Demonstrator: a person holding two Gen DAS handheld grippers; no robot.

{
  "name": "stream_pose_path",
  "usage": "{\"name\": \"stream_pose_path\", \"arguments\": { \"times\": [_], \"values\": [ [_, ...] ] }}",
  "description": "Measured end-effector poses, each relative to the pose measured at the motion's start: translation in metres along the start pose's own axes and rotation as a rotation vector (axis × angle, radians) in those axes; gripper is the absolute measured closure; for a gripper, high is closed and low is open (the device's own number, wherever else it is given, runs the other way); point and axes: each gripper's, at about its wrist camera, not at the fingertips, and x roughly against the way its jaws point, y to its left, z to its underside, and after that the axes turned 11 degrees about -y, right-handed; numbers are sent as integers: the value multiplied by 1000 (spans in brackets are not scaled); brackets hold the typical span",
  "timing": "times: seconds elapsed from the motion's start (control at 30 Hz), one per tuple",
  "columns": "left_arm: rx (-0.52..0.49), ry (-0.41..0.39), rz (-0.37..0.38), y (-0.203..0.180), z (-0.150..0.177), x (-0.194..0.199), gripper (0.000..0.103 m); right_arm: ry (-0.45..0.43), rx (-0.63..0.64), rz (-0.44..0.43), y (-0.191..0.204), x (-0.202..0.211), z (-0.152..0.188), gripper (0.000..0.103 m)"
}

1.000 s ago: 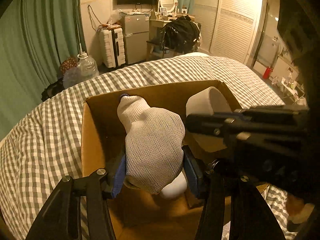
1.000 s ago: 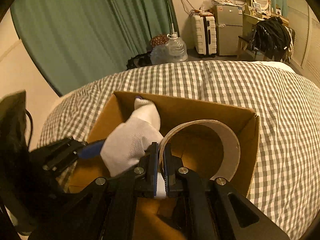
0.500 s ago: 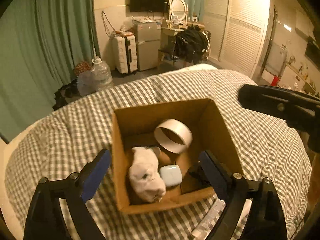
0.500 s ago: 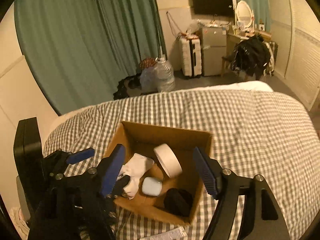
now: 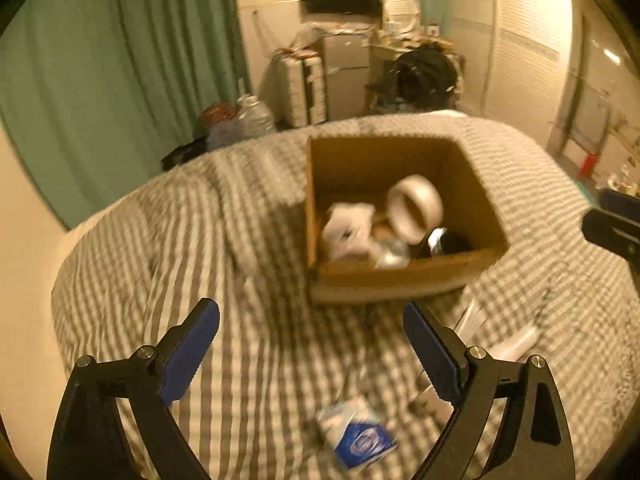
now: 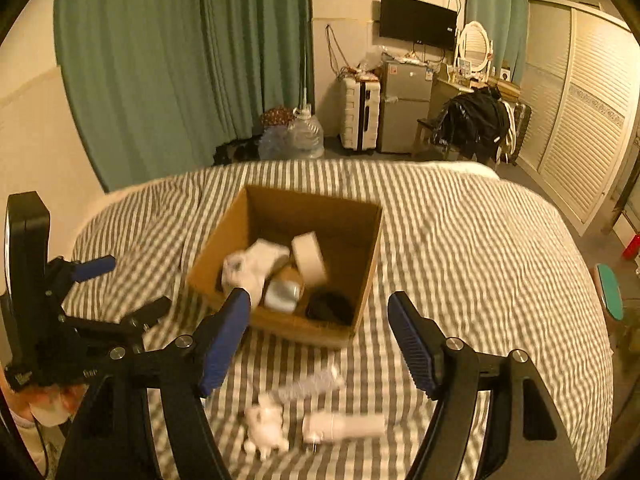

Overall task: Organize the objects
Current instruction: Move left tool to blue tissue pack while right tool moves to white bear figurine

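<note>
A brown cardboard box (image 5: 476, 188) (image 6: 362, 248) stands on the checked bedspread. Inside lie a white sock (image 5: 348, 232) (image 6: 256, 262), a white tape roll (image 5: 416, 208) (image 6: 308, 258), a pale small case (image 5: 392, 252) (image 6: 282, 292) and a dark object (image 5: 452, 242) (image 6: 330, 306). My left gripper (image 5: 308, 316) (image 6: 128, 288) hangs open over the bed, short of the box and to its left, with nothing between its fingers. My right gripper (image 6: 318, 304) is open too, held above the box's near edge, holding nothing. Its tip shows at the right edge of the left wrist view (image 5: 616, 224).
Loose items lie on the bed near me: a blue and white packet (image 5: 360, 436), a white tube (image 6: 344, 424) (image 5: 516, 344), a small white figure (image 6: 266, 428) and a brush-like piece (image 6: 312, 384). Green curtains, a suitcase, a small fridge and a chair stand beyond the bed.
The left gripper let go of the sock and the right one of the tape roll, both inside the box. Both opened and drew back and upward, away from the box.
</note>
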Motion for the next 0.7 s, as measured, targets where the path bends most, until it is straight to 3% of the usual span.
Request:
{"name": "stream_pose_path", "arguments": {
  "times": [0.13, 0.27, 0.4, 0.53, 0.7],
  "values": [
    [-22, 20, -1, -4, 35, -2, 7, 53, 43, -12, 13, 1, 44, 32],
    [2, 79, 20, -9, 66, -13, 7, 109, 8, -51, 21, -13, 86, 32],
    [1, 141, 58, -19, 93, -27, 7, 145, 0, -3, 24, -30, 116, 32],
    [-9, 192, 69, -25, 106, -40, 7, 187, -23, 0, 25, -47, 141, 32],
    [74, 283, 107, -13, 122, -58, 7, 229, -39, -21, 25, -60, 150, 32]
  ]
}}
